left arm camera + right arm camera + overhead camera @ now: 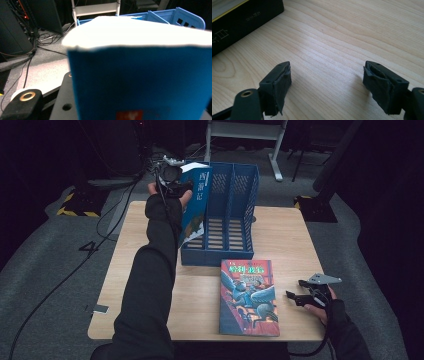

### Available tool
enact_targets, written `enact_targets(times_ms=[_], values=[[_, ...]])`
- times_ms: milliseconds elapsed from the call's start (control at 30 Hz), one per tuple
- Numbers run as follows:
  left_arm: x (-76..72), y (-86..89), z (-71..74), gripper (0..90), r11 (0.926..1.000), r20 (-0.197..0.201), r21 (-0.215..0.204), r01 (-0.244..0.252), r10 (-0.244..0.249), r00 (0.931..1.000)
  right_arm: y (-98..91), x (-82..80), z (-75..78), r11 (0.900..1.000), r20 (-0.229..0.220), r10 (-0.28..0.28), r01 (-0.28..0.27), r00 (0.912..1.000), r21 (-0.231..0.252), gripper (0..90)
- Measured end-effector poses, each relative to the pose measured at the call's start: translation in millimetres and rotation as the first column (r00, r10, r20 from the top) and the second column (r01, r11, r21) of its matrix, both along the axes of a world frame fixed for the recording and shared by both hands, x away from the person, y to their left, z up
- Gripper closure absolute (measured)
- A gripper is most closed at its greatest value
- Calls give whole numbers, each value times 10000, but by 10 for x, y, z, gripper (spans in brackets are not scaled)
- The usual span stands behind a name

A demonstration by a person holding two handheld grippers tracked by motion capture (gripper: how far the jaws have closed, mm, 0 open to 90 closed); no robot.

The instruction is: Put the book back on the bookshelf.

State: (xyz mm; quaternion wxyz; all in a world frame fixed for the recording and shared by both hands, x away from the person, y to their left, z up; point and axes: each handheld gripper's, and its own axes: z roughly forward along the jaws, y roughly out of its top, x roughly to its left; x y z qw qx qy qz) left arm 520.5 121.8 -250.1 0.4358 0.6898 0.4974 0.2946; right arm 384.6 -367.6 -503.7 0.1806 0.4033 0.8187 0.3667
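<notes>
We see the left gripper (172, 174) clamped on the top of a blue book (196, 205), which stands tilted in the leftmost slot of the blue file rack (235, 215) at twelve o'clock on the table (290, 235). At four o'clock the right gripper (301, 291) rests with jaws apart, just beside a second book (249, 297) lying flat.

The blue book (196, 202) standing in the file rack bears the white characters 西游记 down its cover.
</notes>
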Motion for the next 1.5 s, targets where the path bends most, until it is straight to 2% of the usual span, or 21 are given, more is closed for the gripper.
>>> enact_targets(times_ms=[133, 400, 633, 733, 867, 933, 1100, 1133, 1167, 1200, 1267, 1500], values=[[3, 11, -6, 603, 9998, -42, -116, -173, 173, 9998, 4, 2, 0, 10000, 3, 4, -4, 10000, -10, 228], [61, -12, 0, 601, 9982, -5, 106, -584, 584, 9983, 17, -1, 0, 10000, 3, 18, -18, 10000, -15, 225], [246, -201, -23, 601, 9968, -135, 223, -768, 772, 9969, 20, -3, 0, 10000, -15, 59, -59, 10000, -7, 224], [290, -258, -37, 601, 9966, -216, -17, -820, 819, 9964, 20, -3, 0, 10000, -11, 74, -74, 10000, -12, 224], [375, -377, -121, 599, 9951, -122, -98, -985, 983, 9951, 21, -4, 0, 10000, -14, 72, -72, 10000, -9, 224], [419, -405, -208, 597, 9946, -212, 39, -1036, 1037, 9944, 28, -8, -1, 10000, -10, 92, -92, 10000, -6, 224], [498, -368, -511, 597, 9913, -624, -259, -1287, 1269, 9900, 34, -3, -1, 9999, 5, 130, -130, 9999, -24, 223], [513, -361, -606, 596, 9917, -675, -248, -1259, 1240, 9900, 34, -4, -1, 9999, 11, 141, -141, 9999, -25, 224], [512, -349, -639, 596, 9918, -655, -303, -1245, 1223, 9903, 34, -3, -2, 9999, 25, 162, -162, 9999, -26, 225], [499, -344, -651, 595, 9904, -497, -401, -1322, 1302, 9902, 35, -4, -2, 9999, 8, 152, -152, 9999, -19, 225], [492, -313, -651, 595, 9918, -559, -527, -1166, 1137, 9919, 36, -4, -1, 9999, 5, 164, -164, 9999, -8, 224], [410, -266, -701, 594, 9930, -440, -528, -1061, 1038, 9936, 36, -3, -2, 9998, 18, 179, -179, 9998, -37, 225]])
